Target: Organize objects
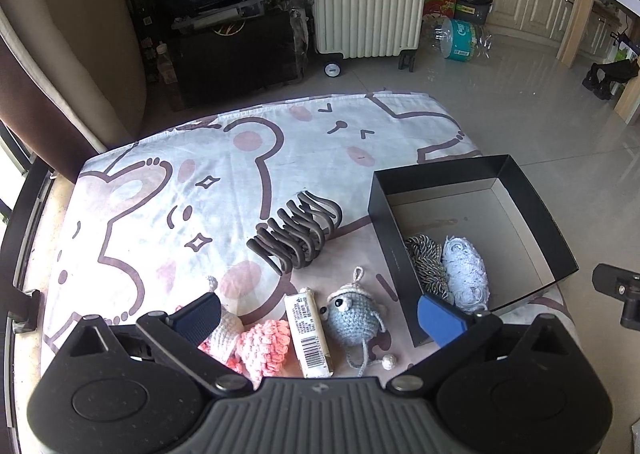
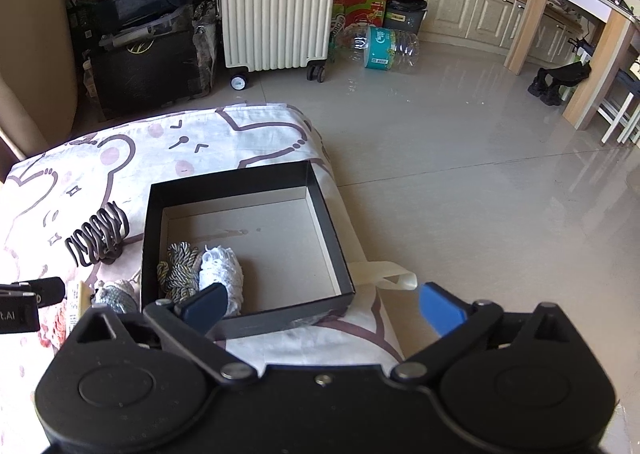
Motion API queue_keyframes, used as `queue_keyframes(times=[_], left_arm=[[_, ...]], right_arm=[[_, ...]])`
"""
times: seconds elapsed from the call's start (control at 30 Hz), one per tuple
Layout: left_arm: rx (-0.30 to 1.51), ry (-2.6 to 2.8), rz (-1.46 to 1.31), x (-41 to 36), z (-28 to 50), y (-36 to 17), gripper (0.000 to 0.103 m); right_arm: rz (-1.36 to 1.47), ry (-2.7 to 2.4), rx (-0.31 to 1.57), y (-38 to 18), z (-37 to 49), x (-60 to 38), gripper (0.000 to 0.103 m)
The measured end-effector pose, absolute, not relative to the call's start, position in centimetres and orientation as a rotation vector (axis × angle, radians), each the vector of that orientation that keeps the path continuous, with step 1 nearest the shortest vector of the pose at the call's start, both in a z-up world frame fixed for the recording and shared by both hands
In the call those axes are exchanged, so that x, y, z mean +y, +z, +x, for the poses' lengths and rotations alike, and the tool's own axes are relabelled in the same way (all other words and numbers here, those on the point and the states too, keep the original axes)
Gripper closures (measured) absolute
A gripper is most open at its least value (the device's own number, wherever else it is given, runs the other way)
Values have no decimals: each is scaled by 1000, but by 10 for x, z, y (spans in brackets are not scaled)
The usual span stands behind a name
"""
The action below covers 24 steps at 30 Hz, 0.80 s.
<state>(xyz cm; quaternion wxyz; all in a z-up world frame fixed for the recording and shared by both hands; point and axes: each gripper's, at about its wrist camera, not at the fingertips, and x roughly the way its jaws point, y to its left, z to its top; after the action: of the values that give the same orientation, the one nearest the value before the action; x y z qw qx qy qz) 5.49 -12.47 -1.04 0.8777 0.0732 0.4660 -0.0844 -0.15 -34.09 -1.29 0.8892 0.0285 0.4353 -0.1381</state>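
A black open box [image 1: 390, 238] [image 2: 328, 238] sits at the table's right edge, holding a grey-gold cord bundle [image 1: 426, 260] [image 2: 178, 268] and a white lace bundle [image 1: 466, 270] [image 2: 222, 274]. Left of it lie a dark hair claw [image 1: 298, 234] [image 2: 98, 236], a blue crochet mouse [image 1: 352, 316], a cream wrapped bar [image 1: 310, 334] and a pink crochet piece [image 1: 262, 344]. My left gripper [image 1: 318, 318] is open and empty above the mouse and bar. My right gripper [image 2: 322, 306] is open and empty over the box's near wall.
The table wears a cartoon bear cloth [image 1: 168, 194]. Beyond it on the tiled floor stand a cream suitcase [image 2: 278, 2], dark stacked cases [image 2: 148, 58], a plastic water bottle [image 2: 380, 46] and kitchen cabinets [image 2: 472, 10]. A cream strap [image 2: 394, 278] hangs by the box.
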Motion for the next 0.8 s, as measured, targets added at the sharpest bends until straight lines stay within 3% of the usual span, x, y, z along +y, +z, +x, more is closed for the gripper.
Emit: queue_keyframes(times=[0.8], left_arm=[[974,-172,155,-129,55,-11,0]], right_arm=[[77,-292,922,-22,-7,-348,0]])
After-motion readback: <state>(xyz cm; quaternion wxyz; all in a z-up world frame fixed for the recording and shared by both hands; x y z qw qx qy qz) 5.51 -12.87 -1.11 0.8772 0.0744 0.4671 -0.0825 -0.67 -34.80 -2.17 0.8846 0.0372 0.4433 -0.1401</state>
